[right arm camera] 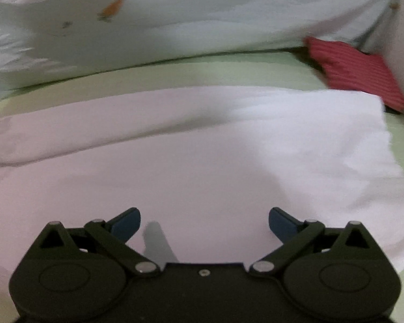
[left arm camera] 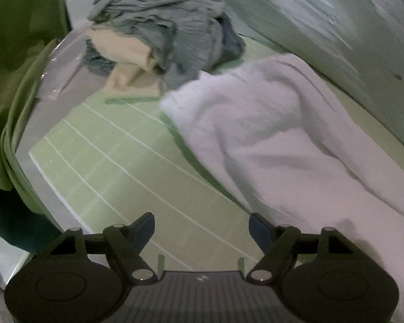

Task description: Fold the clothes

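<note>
Green mat, clothes heap

Both views are showing a dim indoor scene with a cool, greenish cast. In the left wrist view, motion blur is smearing the pale bedding toward 1 o'clock into streaks, and the grey clothes heap at 12 o'clock is looking soft. A small glare is glinting on the plastic edge at 10 o'clock. The pink towel is lying blotchy, with compression blocks. In the right wrist view, the towel is glowing brightest toward 3 o'clock and a narrow shadow is falling on it near 6 o'clock. The red cloth at 2 o'clock is blurring. Fisheye bending is curving the edges, and black corners are vignetting both frames
</note>
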Available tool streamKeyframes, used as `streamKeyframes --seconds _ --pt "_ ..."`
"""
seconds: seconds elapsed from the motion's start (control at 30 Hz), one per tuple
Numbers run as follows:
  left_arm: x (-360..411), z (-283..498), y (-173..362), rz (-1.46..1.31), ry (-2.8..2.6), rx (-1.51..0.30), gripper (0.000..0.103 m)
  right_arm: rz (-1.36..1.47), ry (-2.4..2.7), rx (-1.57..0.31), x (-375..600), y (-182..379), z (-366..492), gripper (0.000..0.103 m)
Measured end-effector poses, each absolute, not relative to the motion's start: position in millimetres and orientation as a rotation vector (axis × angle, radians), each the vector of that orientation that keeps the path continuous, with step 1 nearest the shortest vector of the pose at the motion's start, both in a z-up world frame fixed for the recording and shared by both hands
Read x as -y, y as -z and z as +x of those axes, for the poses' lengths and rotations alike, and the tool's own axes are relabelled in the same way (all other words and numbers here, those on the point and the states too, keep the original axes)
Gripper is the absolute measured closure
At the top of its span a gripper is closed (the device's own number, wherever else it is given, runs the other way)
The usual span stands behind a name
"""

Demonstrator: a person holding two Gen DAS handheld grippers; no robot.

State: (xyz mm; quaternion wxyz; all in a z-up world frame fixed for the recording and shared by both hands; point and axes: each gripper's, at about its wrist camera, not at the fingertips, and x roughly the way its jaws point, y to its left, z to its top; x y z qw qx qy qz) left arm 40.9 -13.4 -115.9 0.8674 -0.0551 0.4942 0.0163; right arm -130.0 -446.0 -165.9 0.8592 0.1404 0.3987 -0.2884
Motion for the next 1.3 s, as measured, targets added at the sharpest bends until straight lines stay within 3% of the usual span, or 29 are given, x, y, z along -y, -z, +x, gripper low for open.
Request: streamKeyframes --seconds 0.53,0.83,0.93,1.3 --pt "-54 177 123 -0.097 0.103 -0.992 0.025 0.148 0.445 -0.921 315 177 34 0.001" --pt "-11 257 125 -0.017 0.289 -0.955 0.024 0.245 0.490 -0.914 352 176 118 0.002" --pt "5 276 125 0.013 0.342 -0.941 0.019 0.262 0.529 -0.887 372 174 141 0.002" --pt "32 313 148 0.079 0.460 -0.994 0.016 0.316 0.584 -0.852 389 187 143 0.002"
